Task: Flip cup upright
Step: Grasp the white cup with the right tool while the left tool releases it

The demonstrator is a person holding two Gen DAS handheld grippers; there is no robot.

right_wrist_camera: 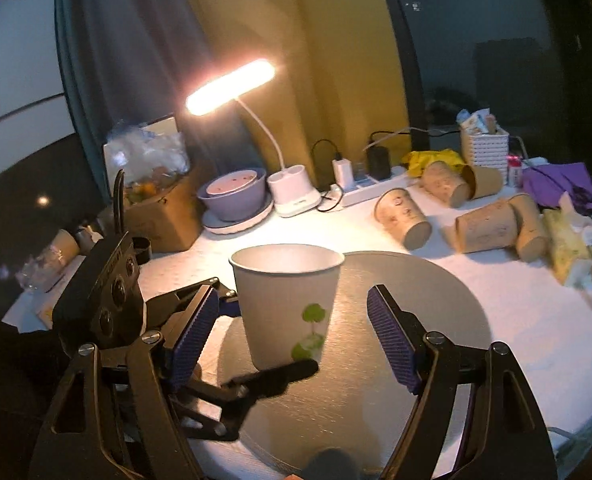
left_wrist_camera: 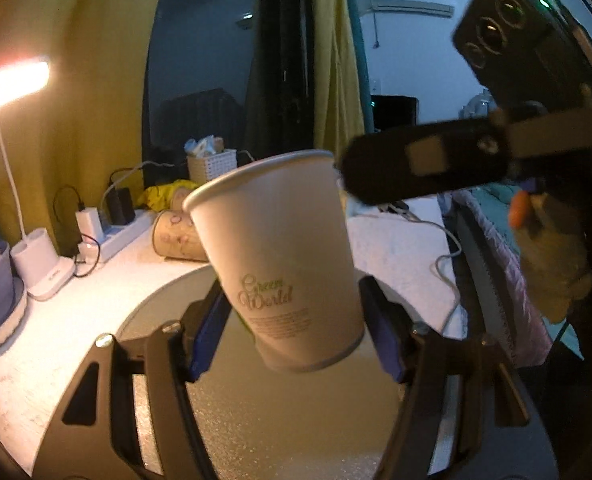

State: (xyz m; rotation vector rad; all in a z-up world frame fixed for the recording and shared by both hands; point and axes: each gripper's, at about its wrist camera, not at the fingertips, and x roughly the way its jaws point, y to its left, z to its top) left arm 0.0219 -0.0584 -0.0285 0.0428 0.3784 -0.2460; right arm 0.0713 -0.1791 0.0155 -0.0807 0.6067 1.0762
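1. Nearest in the left wrist view, the left gripper (left_wrist_camera: 296, 326) has its two black jaws with blue ribbed pads (left_wrist_camera: 207, 332) standing on either side of the lower body of a white paper cup with green "Green World" lettering (left_wrist_camera: 279, 256). The pads look pressed against, or just beside, the cup wall; the view does not settle which.
2. The cup is mouth up, tilted slightly, its base raised off a round grey disc-shaped mat (left_wrist_camera: 287, 412) below it.
3. In the right wrist view the right gripper (right_wrist_camera: 293, 336) is spread wide, and its blue pads (right_wrist_camera: 392, 336) stand clear of the cup on both sides, holding nothing.
4. There the same cup (right_wrist_camera: 287, 300) shows a green leaf print, with the left gripper's black finger (right_wrist_camera: 275, 376) crossing in front of its base above the grey mat (right_wrist_camera: 416, 304).
5. The mat lies on a white textured tabletop (right_wrist_camera: 516, 320).
6. Farther back on the table, several brown paper cups (right_wrist_camera: 404, 216) lie on their sides in a loose group.
7. Behind them run a white power strip with plugged chargers (right_wrist_camera: 372, 190) and a white woven basket holding packets (right_wrist_camera: 484, 152).
8. To the left stand a lit white desk lamp with a bar-shaped head (right_wrist_camera: 231, 88) and a lilac bowl on a white plate (right_wrist_camera: 235, 196).
9. Farthest back hangs a yellow curtain (right_wrist_camera: 336, 40).
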